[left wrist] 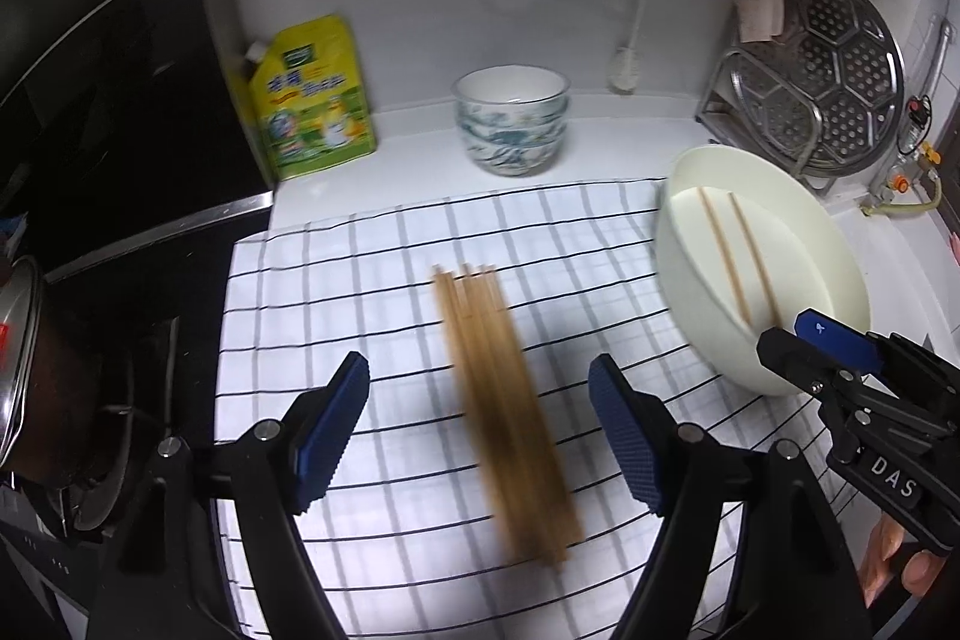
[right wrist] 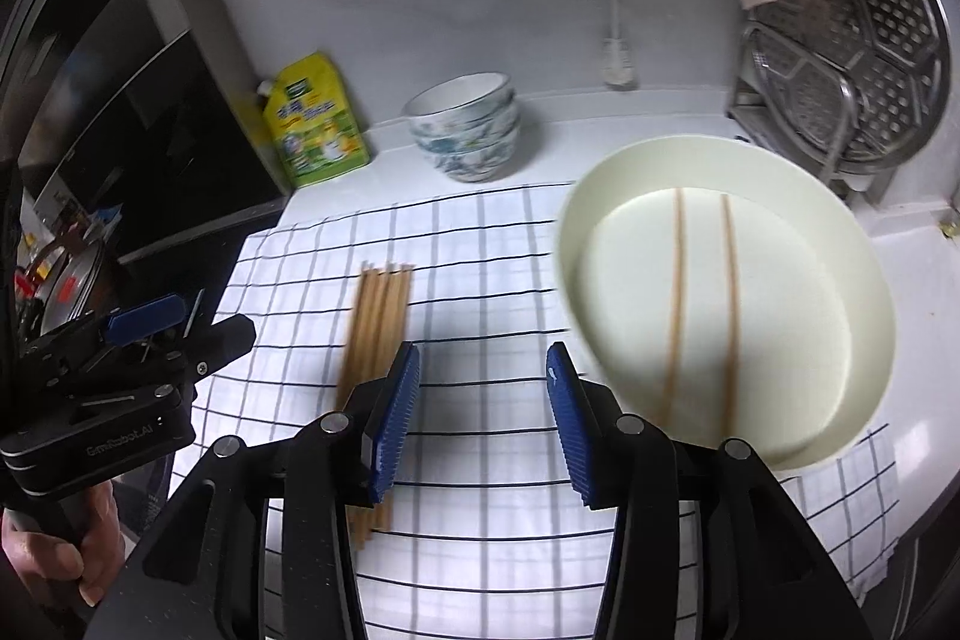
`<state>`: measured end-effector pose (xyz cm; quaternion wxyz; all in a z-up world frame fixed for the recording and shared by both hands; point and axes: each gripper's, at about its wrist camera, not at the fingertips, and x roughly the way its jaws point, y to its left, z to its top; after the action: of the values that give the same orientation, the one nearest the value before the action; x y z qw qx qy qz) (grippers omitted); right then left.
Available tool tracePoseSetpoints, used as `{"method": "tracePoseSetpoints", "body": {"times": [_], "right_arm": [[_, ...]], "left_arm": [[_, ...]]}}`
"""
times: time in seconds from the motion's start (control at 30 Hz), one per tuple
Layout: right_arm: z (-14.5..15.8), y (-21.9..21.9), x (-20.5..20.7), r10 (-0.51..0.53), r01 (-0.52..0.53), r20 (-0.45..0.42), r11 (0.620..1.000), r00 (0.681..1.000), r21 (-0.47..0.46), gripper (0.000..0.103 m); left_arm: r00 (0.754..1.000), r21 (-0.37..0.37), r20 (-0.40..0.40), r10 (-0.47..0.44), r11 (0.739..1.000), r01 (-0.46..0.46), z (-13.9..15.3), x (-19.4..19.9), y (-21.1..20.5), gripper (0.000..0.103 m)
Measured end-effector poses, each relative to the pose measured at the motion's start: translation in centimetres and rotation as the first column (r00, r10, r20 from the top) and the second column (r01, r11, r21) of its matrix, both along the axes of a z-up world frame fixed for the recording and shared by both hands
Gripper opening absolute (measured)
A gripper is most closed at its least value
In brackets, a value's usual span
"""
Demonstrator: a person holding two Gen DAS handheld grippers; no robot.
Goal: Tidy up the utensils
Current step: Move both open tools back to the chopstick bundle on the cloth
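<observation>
Both wrist cameras are looking steeply down and forward over the checked cloth (left wrist: 372, 292) toward the back wall, from close above. The left one is sitting over the chopstick bundle (left wrist: 510, 412), the right one nearer the cream basin (right wrist: 600, 196); both are sharing these and the patterned bowls (right wrist: 468, 130).

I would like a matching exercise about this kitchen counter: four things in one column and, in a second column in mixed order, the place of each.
Things:
1. chopstick bundle
2. two single chopsticks
3. patterned bowls
4. yellow pouch

Places:
A. inside the white basin
B. on the bare counter behind the cloth, stacked
C. flat on the checked cloth
D. far left of the counter, beside the dark stove

Pairs: 1-C, 2-A, 3-B, 4-D
</observation>
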<state>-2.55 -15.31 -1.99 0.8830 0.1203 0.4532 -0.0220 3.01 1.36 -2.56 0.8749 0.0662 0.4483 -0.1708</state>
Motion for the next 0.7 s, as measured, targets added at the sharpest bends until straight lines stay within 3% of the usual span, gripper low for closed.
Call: {"method": "tracePoseSetpoints", "body": {"times": [0.7], "right_arm": [[-5.4, 7.8, 2.9, 0.128, -0.126, -0.122, 0.992, 0.984, 0.026, 0.046]], "left_arm": [[0.989, 0.018, -0.102, 0.108, 0.994, -0.106, -5.6, 1.8, 8.1, 0.076]]}}
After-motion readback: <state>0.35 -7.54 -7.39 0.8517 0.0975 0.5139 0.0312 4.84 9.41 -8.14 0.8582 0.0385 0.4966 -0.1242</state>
